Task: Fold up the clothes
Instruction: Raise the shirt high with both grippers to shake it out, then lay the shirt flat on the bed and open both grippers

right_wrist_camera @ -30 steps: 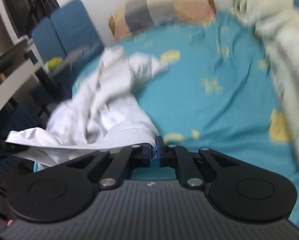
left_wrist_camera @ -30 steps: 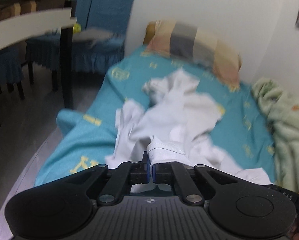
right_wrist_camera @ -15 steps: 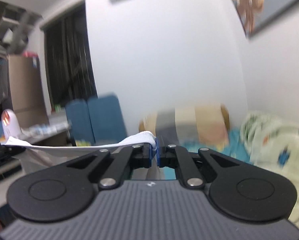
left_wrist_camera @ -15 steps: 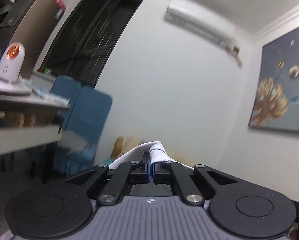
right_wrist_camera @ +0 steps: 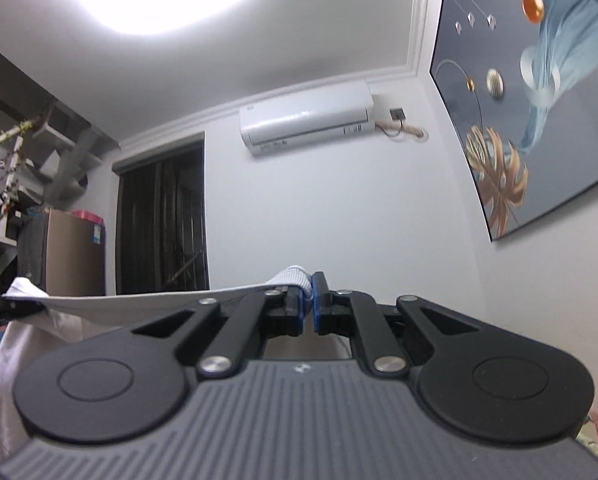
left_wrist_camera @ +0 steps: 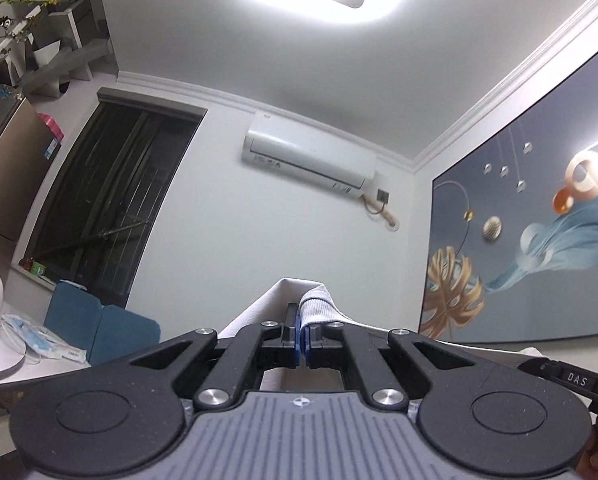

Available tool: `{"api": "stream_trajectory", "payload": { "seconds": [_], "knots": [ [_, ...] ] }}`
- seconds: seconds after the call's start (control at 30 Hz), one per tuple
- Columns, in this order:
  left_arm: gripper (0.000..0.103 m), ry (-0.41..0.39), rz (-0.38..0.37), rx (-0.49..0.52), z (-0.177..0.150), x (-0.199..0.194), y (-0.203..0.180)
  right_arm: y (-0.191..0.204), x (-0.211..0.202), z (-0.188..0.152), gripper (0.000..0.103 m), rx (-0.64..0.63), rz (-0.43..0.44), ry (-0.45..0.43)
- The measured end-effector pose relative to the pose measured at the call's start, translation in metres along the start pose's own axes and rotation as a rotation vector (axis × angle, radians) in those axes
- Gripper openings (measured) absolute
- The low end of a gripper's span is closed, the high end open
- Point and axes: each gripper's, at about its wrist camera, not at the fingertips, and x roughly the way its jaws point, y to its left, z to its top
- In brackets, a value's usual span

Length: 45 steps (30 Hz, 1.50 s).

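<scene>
Both views are now swung up from the bed to the wall and ceiling. White garment [right_wrist_camera: 111,304] is lifted clear, stretched between left gripper [left_wrist_camera: 302,340] and right gripper [right_wrist_camera: 307,307], each clamped on a ribbed edge. Likely a shake-out before laying flat.

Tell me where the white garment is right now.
The white garment is stretched between the left gripper and right gripper, both views tilted up toward the air conditioner.
</scene>
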Motion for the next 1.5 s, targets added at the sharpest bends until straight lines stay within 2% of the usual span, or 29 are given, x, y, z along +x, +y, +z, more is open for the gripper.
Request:
{"api": "stream_trajectory", "payload": {
  "seconds": [0.1,0.2,0.3,0.43,0.63,0.8,0.97,1.1,1.2,1.27,1.33,1.4,1.47,1.5],
  "knots": [
    [0.002,-0.006,0.006,0.001,0.01,-0.004,-0.005,0.002,0.011,0.008,0.008,0.002,0.002,0.02],
    [0.002,0.014,0.028,0.001,-0.002,0.021,0.005,-0.001,0.038,-0.008,0.008,-0.027,-0.03,0.049],
    [0.002,0.068,0.057,-0.004,-0.037,0.072,0.027,-0.011,0.072,-0.041,0.008,-0.04,-0.058,0.09],
    [0.003,0.169,0.091,-0.026,-0.11,0.148,0.062,-0.036,0.129,-0.106,0.008,0.004,-0.078,0.185],
    [0.003,0.368,0.154,-0.046,-0.246,0.274,0.116,-0.084,0.236,-0.228,0.008,0.066,-0.144,0.369],
    [0.003,0.522,0.194,-0.089,-0.382,0.379,0.171,-0.126,0.329,-0.352,0.008,0.058,-0.199,0.526],
    [0.003,0.668,0.22,-0.083,-0.537,0.473,0.224,-0.178,0.415,-0.492,0.008,0.051,-0.238,0.672],
    [0.003,0.793,0.246,-0.083,-0.654,0.536,0.264,-0.214,0.463,-0.599,0.008,0.079,-0.241,0.783],
    [0.003,0.889,0.27,-0.096,-0.722,0.564,0.289,-0.229,0.481,-0.658,0.008,0.124,-0.231,0.875],
    [0.004,0.942,0.289,-0.114,-0.751,0.575,0.304,-0.239,0.485,-0.68,0.009,0.193,-0.215,0.916],
    [0.006,0.973,0.297,-0.148,-0.765,0.58,0.314,-0.247,0.488,-0.699,0.01,0.255,-0.198,0.942],
    [0.012,0.982,0.296,-0.161,-0.772,0.581,0.32,-0.247,0.487,-0.7,0.011,0.262,-0.183,0.939],
    [0.028,0.988,0.294,-0.147,-0.761,0.577,0.32,-0.246,0.488,-0.697,0.015,0.248,-0.165,0.956],
    [0.042,0.99,0.293,-0.138,-0.753,0.574,0.318,-0.245,0.488,-0.694,0.019,0.238,-0.156,0.968]
  ]
}}
